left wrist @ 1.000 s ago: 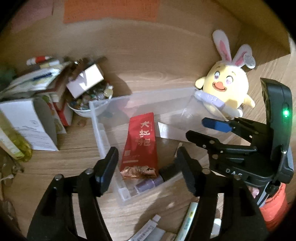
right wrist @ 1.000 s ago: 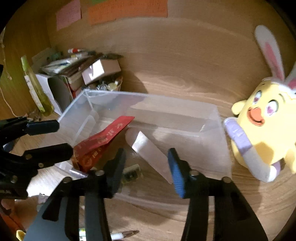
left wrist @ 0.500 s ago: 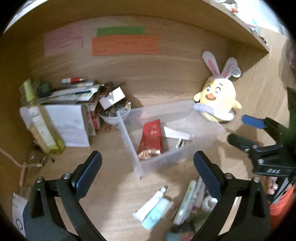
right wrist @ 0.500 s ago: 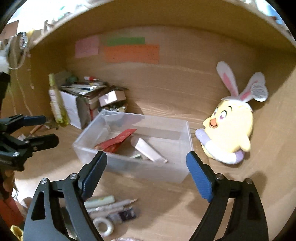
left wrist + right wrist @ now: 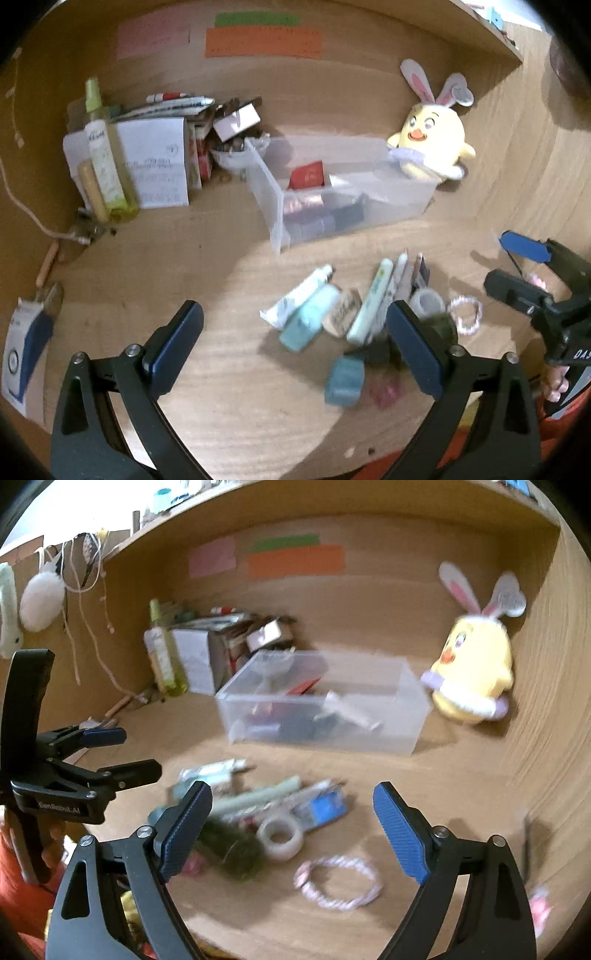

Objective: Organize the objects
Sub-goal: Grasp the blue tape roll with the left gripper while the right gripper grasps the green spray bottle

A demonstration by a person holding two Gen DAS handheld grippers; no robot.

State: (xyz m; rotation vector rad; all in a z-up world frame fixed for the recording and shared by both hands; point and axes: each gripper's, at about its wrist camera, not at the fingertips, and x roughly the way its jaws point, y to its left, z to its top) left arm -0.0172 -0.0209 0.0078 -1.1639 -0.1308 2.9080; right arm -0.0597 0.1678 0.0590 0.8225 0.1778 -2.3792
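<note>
both claws sitting wide apart, empty: left claw (image 5: 295, 345), right claw (image 5: 291, 829). clear plastic bin (image 5: 391, 210) standing toward the desk's back edge, already collecting items. loose tubes and tape roll (image 5: 279, 834) lying near the front edge, awaiting pickup.

I see a wooden desk surface (image 5: 207, 240) with warm grain, wooden back panel (image 5: 388, 602) carrying pink, green and orange paper notes (image 5: 262, 42), wooden side wall (image 5: 550, 701) at right, shelf edge overhead, dim yellowish light, bright patch upper left.
</note>
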